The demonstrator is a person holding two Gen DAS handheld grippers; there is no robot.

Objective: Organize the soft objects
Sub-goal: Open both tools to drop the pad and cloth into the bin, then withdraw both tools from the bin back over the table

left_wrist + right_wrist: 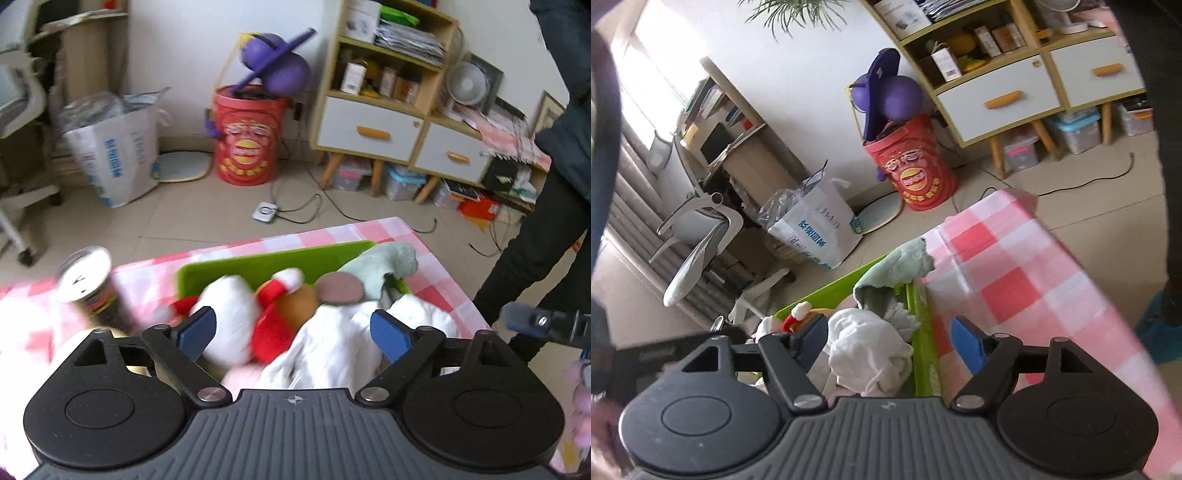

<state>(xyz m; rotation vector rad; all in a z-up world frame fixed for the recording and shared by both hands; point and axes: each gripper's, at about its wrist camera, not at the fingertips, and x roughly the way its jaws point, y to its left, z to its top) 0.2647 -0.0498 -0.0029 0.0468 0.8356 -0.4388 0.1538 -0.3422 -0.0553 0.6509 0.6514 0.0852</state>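
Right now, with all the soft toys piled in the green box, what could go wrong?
The mint green cloth hangs over the far rim of the green tray, so it might slip out. The can stands close beside the tray, near the open left gripper; a sideways swing could knock it over. The white cloth sits heaped by the tray wall between the open right gripper's fingers; lifting it carelessly might drag other things out.

We see a table under a pink-and-white checked cloth (325, 234), standing on a tiled floor (192, 214). Directly on the cloth sits a green tray (258, 264) near the table's middle, and at about nine o'clock from it stands a dark snack can with a silver top (86, 280), close beside the tray. From the right wrist view, the cloth (1015, 280) lies bare at three o'clock of the tray's green wall (921, 354).
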